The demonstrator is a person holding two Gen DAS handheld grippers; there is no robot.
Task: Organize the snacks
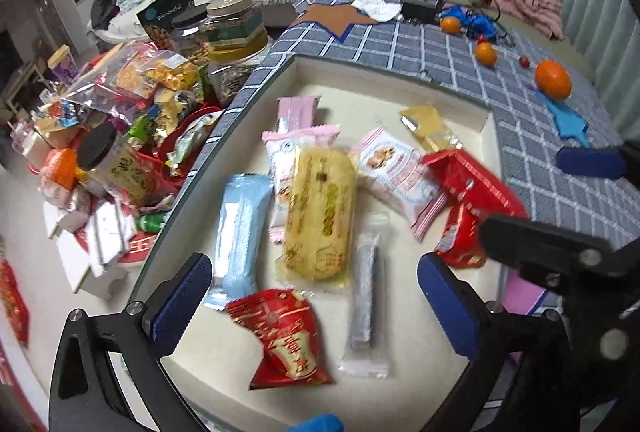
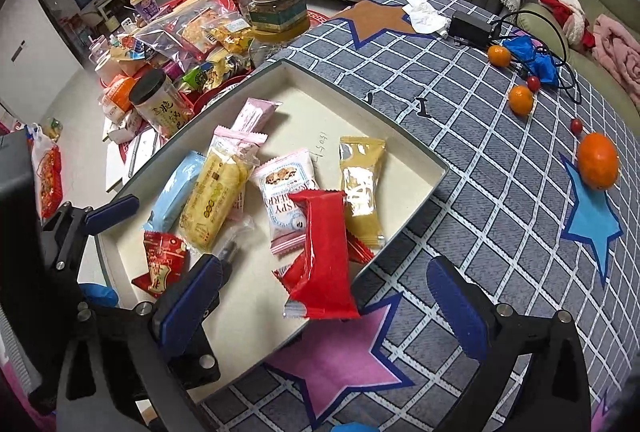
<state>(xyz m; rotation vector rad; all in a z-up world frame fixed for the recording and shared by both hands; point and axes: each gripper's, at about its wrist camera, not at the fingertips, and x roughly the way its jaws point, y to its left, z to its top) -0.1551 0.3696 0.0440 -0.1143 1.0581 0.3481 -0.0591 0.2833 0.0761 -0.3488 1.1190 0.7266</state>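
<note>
A shallow cream tray with a dark rim sits on a surface covered by a grey checked cloth with coloured stars, and most of the snacks lie inside it. The left gripper hangs over the near end of the tray with its jaws wide and nothing between them; below it lie a red packet with gold print and a slim silver stick packet, apart from each other. Beyond these, a yellow packet lies on top of a pink-and-white packet, with a light blue packet just beside it on the left. The right gripper has its jaws wide too, holding nothing, and hovers at the tray's near corner above a plain red packet, which rests across a white packet printed with nuts and reaches the tray's rim. A gold packet lies just beside it, toward the tray's right wall. On the cloth, well apart from the tray, sit three oranges, the largest one on a blue star. To the left, past the edge of the surface, jars and bags of more snacks are heaped together.
</note>
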